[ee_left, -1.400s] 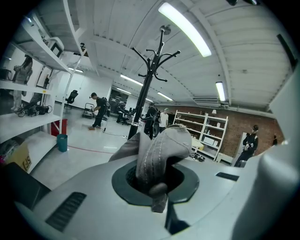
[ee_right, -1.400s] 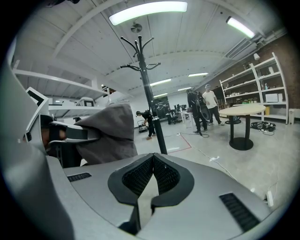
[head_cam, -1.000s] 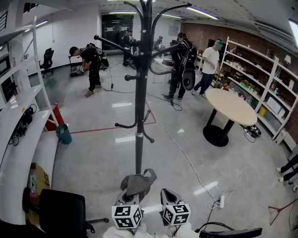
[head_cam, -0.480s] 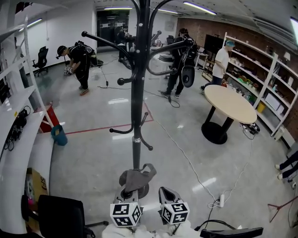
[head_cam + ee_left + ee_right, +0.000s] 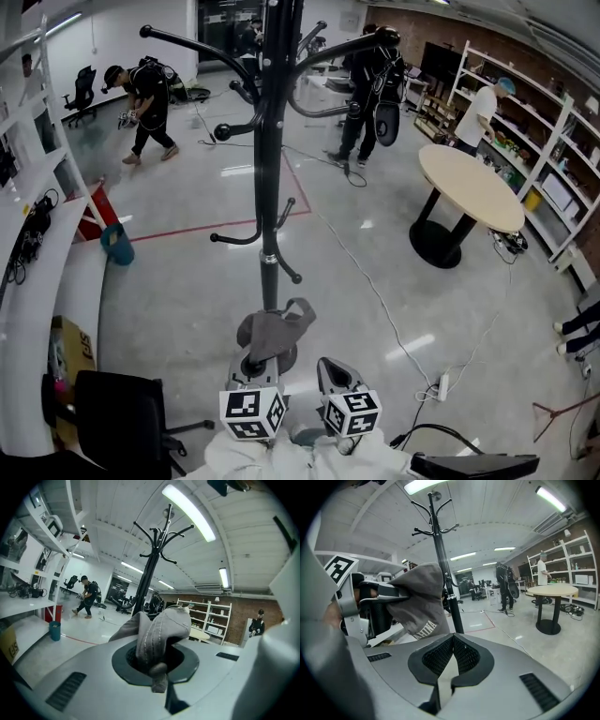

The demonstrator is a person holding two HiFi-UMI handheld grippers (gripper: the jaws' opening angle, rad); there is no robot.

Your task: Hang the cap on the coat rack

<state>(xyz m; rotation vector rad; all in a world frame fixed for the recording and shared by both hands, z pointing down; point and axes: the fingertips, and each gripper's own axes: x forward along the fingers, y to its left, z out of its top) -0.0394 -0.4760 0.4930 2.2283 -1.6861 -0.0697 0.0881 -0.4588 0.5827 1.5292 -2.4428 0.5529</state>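
A tall black coat rack (image 5: 272, 187) with curved hooks stands on the floor straight ahead. My left gripper (image 5: 255, 361) is shut on a grey cap (image 5: 274, 330), held low in front of the rack's base. In the left gripper view the cap (image 5: 161, 627) bulges up out of the jaws, with the rack (image 5: 151, 573) rising behind it. My right gripper (image 5: 334, 371) is beside it on the right, shut and empty. In the right gripper view the pads (image 5: 465, 653) meet at their tips, the cap (image 5: 419, 604) hangs to the left and the rack (image 5: 440, 559) stands behind it.
A round table (image 5: 469, 187) stands at the right, with storage shelves (image 5: 553, 169) behind it. A white counter (image 5: 37, 281) runs along the left, a black chair (image 5: 122, 422) near me. A teal bin (image 5: 117, 246), a floor cable and a power strip (image 5: 441, 386) lie about. Several people work at the back.
The left gripper with the cap has moved forward and slightly up towards the rack. The rack now looks nearer and taller. The right gripper has shifted forward a little.
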